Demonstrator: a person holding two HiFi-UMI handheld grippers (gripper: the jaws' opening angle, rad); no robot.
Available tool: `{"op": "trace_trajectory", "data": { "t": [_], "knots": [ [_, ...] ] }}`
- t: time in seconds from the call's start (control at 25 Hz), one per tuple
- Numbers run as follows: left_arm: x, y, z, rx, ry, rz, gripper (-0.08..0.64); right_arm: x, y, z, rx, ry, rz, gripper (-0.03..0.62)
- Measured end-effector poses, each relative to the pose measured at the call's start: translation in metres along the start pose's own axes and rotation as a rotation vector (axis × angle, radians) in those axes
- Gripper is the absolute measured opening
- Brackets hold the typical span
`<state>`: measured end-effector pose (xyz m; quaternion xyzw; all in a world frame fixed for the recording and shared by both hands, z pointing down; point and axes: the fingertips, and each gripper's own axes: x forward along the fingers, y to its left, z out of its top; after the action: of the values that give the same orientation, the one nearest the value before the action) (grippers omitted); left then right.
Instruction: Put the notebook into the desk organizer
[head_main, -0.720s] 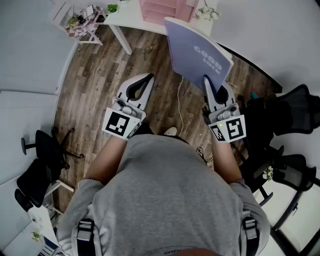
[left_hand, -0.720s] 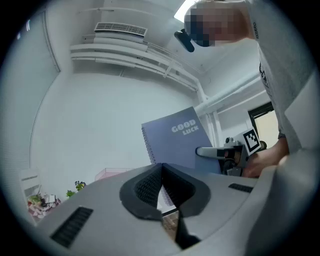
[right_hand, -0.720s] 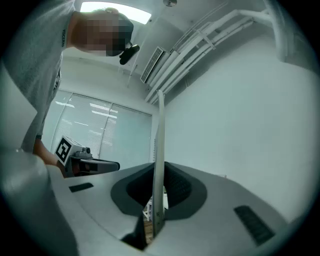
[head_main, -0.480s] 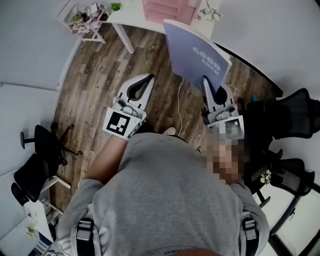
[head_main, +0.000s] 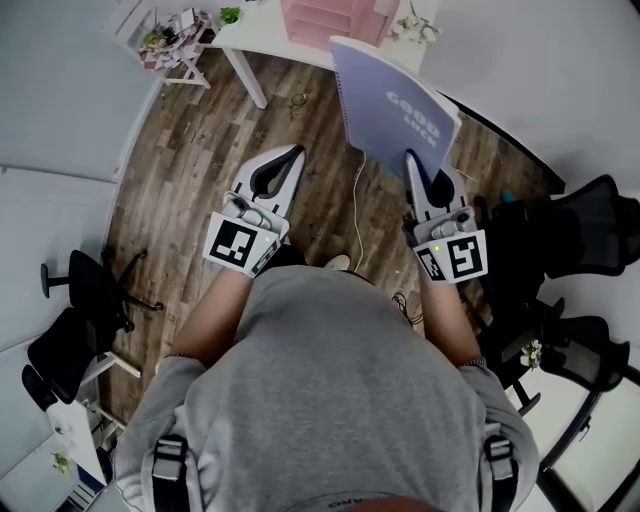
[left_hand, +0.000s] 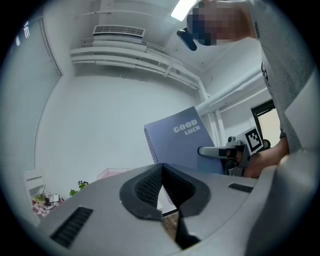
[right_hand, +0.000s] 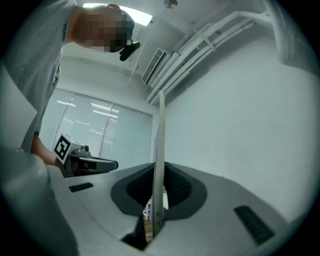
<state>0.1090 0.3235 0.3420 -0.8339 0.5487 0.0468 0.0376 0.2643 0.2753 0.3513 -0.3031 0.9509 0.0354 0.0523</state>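
Note:
A blue-purple spiral notebook (head_main: 395, 105) marked "GOOD LUCK" is held upright in the air over the wooden floor. My right gripper (head_main: 412, 160) is shut on its lower corner. In the right gripper view the notebook (right_hand: 160, 145) runs edge-on between the pads. In the left gripper view its cover (left_hand: 180, 142) faces me. My left gripper (head_main: 283, 158) hovers to the left at about the same height, shut with nothing in it; its pads (left_hand: 150, 182) meet at the tip. The pink desk organizer (head_main: 325, 18) stands on the white table (head_main: 250, 30) ahead, beyond the notebook.
A small white stand with plants (head_main: 165, 40) is at the far left. White flowers (head_main: 412, 28) sit on the table beside the organizer. Black office chairs (head_main: 590, 235) crowd the right side and another chair (head_main: 80, 300) is at the left. A cable (head_main: 357, 215) lies on the floor.

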Motion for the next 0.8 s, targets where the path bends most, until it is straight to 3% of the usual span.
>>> {"op": "trace_trajectory", "data": {
  "t": [0.48, 0.8],
  "knots": [
    [0.015, -0.008, -0.001, 0.019, 0.007, 0.016, 0.02, -0.001, -0.015, -0.005, 0.017, 0.011, 0.0, 0.037],
    [0.024, 0.012, -0.009, 0.018, 0.007, 0.002, 0.02, 0.022, -0.017, -0.011, 0.017, 0.021, 0.001, 0.037]
  ]
}}
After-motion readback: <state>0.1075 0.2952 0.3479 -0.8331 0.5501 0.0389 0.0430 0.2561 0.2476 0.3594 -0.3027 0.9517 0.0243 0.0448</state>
